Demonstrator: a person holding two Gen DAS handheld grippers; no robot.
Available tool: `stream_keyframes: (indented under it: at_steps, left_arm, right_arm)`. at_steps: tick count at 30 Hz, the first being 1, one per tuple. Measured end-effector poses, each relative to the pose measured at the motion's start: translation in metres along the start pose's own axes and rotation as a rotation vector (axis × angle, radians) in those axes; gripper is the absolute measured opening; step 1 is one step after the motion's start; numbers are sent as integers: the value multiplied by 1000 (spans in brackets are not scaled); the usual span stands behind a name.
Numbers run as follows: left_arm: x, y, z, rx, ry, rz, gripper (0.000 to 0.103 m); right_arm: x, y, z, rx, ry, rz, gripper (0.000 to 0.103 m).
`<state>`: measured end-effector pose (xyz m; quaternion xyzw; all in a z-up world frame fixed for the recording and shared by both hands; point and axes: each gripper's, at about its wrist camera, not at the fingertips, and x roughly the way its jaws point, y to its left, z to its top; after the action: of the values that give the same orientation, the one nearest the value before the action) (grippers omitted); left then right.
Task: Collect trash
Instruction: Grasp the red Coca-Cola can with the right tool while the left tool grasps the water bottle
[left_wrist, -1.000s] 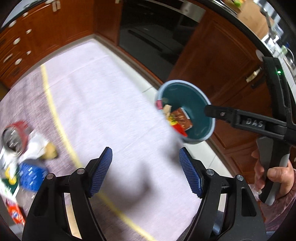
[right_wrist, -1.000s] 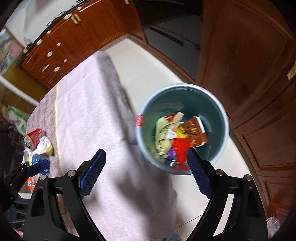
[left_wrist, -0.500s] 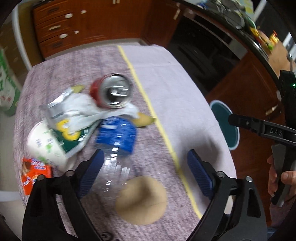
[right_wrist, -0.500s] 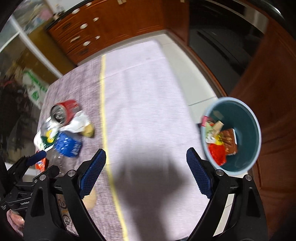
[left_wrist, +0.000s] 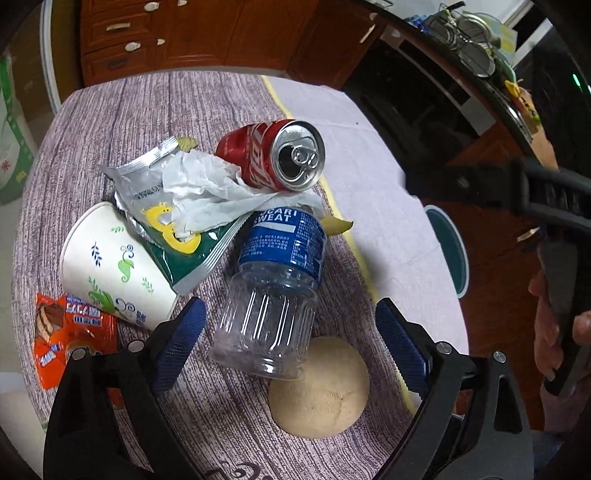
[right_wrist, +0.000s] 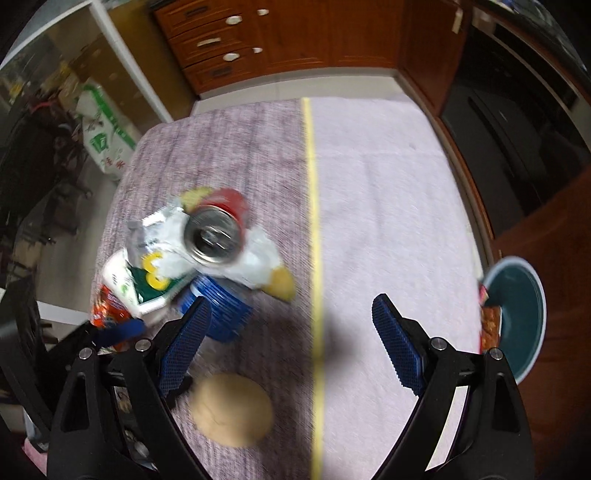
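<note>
A pile of trash lies on the purple tablecloth (left_wrist: 221, 110): a red cola can (left_wrist: 271, 155), crumpled white tissue (left_wrist: 210, 188), a silver-green snack bag (left_wrist: 173, 240), a paper cup (left_wrist: 110, 273), an orange wrapper (left_wrist: 70, 336), a clear bottle with a blue label (left_wrist: 273, 291) and a tan round lump (left_wrist: 319, 387). My left gripper (left_wrist: 290, 314) hangs open over the bottle's base, its pads apart from the bottle. My right gripper (right_wrist: 291, 314) is open and empty above the cloth, right of the blurred pile, near the can (right_wrist: 216, 232). The teal bin (right_wrist: 517, 317) stands on the floor beyond the table's right edge.
A yellow stripe (right_wrist: 314, 221) runs along the cloth. Wooden drawers (right_wrist: 229, 55) stand behind the table and a dark oven (right_wrist: 517, 147) at the right. A green-and-white sack (right_wrist: 103, 140) sits on the floor at the left. A hand (left_wrist: 554, 332) holds the right gripper's handle.
Both grippers swung left from the bin to the table. The left one now hangs over the trash pile and the bottle, its jaws wider. The right one left the bin's mouth, still open.
</note>
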<state>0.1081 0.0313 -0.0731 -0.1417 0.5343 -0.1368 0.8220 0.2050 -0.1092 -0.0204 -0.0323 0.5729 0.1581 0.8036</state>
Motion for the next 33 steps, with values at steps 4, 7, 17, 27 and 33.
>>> stream_keyframes:
  at_steps: [4,7,17,27,33]
  left_arm:
    - [1,6,4,23,-1,-36,93]
    - [4,11,7,39,3,-64,93]
    - [19,21,14,43,24,-125,93]
    - [21,19,14,44,20,-133,93]
    - [18,17,9,35,35,-122,93]
  right_arm:
    - [12,25,20,-37,4,22,85]
    - [23,38,33,-53,12,32,85]
    - [69,53,52,-46,65,82,85]
    - [88,50,48,-47,84,106,53]
    - [70,37,44,-29,35,106,53]
